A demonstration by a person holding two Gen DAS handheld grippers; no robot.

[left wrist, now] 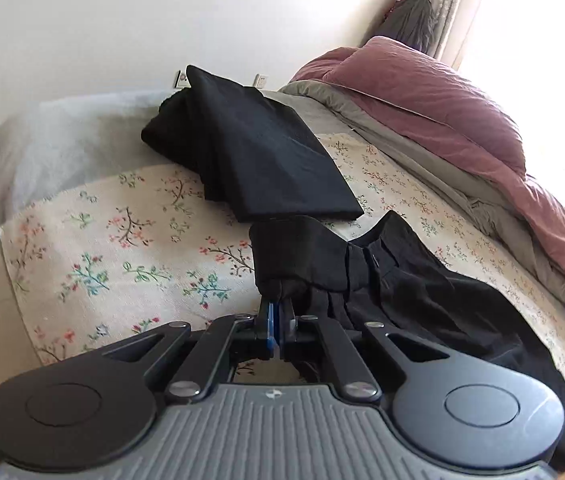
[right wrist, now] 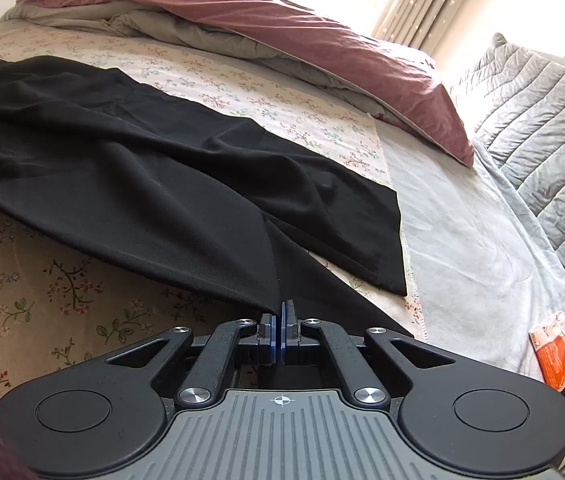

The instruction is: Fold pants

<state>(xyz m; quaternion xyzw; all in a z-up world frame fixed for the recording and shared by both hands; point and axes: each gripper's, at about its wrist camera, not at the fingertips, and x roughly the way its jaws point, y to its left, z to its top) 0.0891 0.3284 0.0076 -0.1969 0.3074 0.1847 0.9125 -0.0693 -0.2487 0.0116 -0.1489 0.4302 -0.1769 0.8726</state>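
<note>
Black pants (right wrist: pixel 130 160) lie spread across a floral bed sheet (right wrist: pixel 42 304), legs running to the right. My right gripper (right wrist: pixel 281 312) is shut on the hem of the near leg and lifts it slightly. The other leg's hem (right wrist: pixel 378 240) lies flat. In the left wrist view my left gripper (left wrist: pixel 280 312) is shut on the waistband end of the pants (left wrist: pixel 322 256), bunched and raised off the sheet (left wrist: pixel 122 248).
A folded black garment (left wrist: pixel 258 148) lies on the bed beyond the left gripper. A mauve and grey duvet (right wrist: pixel 322 40) is heaped along the far side. A grey quilted cover (right wrist: pixel 542 120) and an orange packet (right wrist: pixel 558 352) are at the right.
</note>
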